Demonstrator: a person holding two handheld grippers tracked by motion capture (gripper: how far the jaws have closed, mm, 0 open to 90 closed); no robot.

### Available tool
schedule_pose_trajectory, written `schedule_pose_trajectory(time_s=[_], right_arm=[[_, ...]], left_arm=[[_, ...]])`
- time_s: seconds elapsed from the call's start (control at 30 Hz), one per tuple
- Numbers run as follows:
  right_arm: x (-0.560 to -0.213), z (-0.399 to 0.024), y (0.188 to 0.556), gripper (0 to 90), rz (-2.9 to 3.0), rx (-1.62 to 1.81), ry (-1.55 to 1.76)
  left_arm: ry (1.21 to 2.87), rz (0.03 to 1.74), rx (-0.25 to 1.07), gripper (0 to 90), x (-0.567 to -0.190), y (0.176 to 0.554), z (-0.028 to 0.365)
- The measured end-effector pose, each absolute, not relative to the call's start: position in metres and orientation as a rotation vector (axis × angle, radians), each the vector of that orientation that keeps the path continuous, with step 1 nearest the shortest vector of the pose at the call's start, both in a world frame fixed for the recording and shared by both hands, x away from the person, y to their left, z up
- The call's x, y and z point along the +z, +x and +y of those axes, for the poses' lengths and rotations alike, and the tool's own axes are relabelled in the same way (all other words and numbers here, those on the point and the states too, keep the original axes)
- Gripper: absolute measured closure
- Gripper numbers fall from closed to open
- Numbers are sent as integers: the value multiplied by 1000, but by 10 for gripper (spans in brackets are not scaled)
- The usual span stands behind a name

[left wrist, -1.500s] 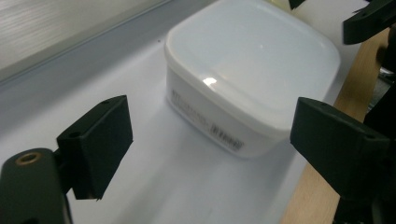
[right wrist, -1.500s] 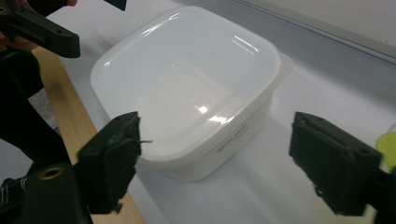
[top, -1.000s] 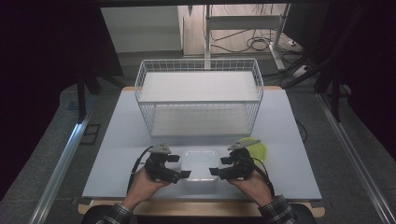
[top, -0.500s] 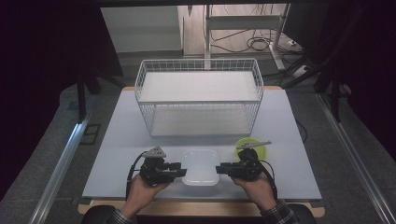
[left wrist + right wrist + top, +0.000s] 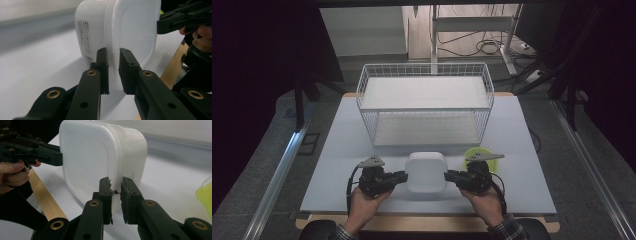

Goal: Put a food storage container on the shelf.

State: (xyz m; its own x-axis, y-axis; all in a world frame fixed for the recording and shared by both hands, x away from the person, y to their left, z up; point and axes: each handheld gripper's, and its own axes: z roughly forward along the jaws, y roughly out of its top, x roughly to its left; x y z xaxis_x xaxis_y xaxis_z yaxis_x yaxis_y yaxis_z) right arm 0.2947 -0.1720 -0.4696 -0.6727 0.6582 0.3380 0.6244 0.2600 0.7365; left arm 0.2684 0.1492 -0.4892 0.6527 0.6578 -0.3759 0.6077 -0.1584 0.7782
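A white plastic container (image 5: pixel 426 172) with a rounded square shape hangs between both grippers near the table's front edge, tipped up so its broad face turns toward the person. My left gripper (image 5: pixel 401 176) has just been closing, and its jaws now pinch the container's rim (image 5: pixel 113 72) on the left side. On the opposite side my right gripper (image 5: pixel 451 176) has likewise been closing and clamps the rim (image 5: pixel 115 192). A label runs down the container (image 5: pixel 125 32) wall. Each hand grips its tool from below.
A white wire basket (image 5: pixel 425 102) stands at the back middle of the pale table (image 5: pixel 342 150). A yellow-green dish (image 5: pixel 477 155) lies just behind the right gripper. The table's wooden front edge (image 5: pixel 47 205) runs close below the hands.
Both grippers have gone from open beside the flat-lying container to shut on its rim. The container has been raised and tipped up toward the person.
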Motion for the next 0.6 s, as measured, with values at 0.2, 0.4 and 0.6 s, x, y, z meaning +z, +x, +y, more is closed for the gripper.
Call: schedule_pose_trajectory(time_s=[0.2,0.4,0.6], right_arm=[[-456,-173,295,789,2413,1443,1167],[-435,-172,300,792,2371,1491,1088],[-409,-168,310,794,2329,1533,1029]], left_arm=[[1848,981,118,793,-473,270,147],[1827,964,162,791,-455,275,150],[1817,939,212,790,-432,283,153]])
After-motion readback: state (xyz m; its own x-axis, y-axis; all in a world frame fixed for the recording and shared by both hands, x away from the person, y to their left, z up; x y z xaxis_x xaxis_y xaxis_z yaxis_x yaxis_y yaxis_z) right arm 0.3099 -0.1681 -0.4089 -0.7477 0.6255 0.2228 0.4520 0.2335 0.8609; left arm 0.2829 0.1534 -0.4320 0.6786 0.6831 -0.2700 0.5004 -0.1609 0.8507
